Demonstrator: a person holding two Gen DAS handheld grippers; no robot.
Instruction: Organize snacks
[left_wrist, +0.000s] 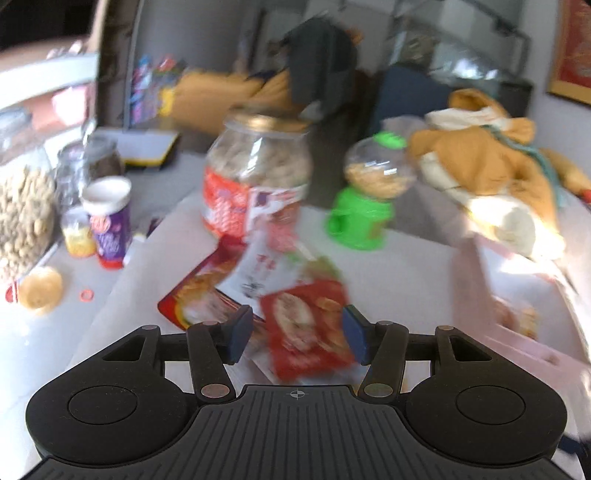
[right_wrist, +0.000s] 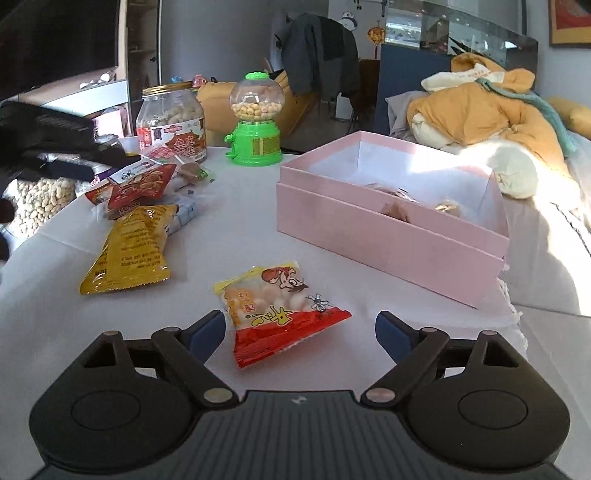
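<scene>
The red-and-yellow snack packet (right_wrist: 275, 314) lies on the counter (right_wrist: 229, 243) between your right tongs (right_wrist: 300, 328), spread wide; your left tongs (left_wrist: 298, 334) hover open over a red packet (left_wrist: 308, 325).

The view is blurred. The left gripper (left_wrist: 297, 332) has its jaws apart over a red snack packet (left_wrist: 308, 328) lying on the white counter (left_wrist: 399, 266); contact is unclear. Beyond it lie more packets (left_wrist: 207, 295), then a large nut jar (left_wrist: 256, 173) and a green candy dispenser (left_wrist: 364, 192). A pink box (left_wrist: 517, 314) sits right
</scene>
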